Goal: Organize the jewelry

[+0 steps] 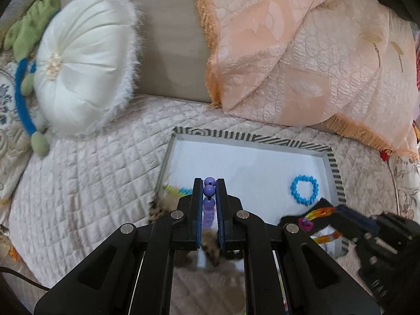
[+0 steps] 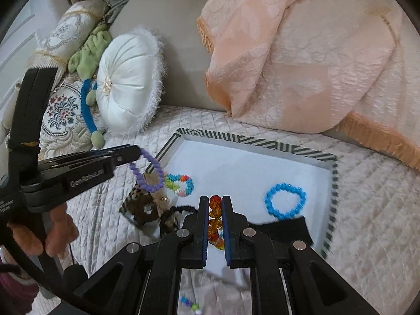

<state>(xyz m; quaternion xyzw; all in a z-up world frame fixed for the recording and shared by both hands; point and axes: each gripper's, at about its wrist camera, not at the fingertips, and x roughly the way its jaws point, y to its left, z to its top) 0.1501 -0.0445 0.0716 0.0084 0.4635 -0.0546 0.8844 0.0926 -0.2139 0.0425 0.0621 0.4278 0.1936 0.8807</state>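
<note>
On the quilted bed, the striped tray (image 2: 332, 181) already holds a blue bracelet (image 2: 284, 200) and a multicoloured one (image 2: 181, 185) — two pieces sorted, I'd say. My left gripper (image 1: 209, 183) is clamped on a purple bead bracelet (image 1: 209, 190), my right gripper (image 2: 215, 202) on an amber bead bracelet (image 2: 214, 220) — both over the tray's near edge, unplaced. More beads (image 2: 189, 302) lie outside the tray.

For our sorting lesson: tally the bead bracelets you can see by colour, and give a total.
Purple: 1, in the left gripper
Amber-orange: 1, in the right gripper
Blue: 1, in the tray
Multicolour: 1, in the tray
Total: 4
</note>
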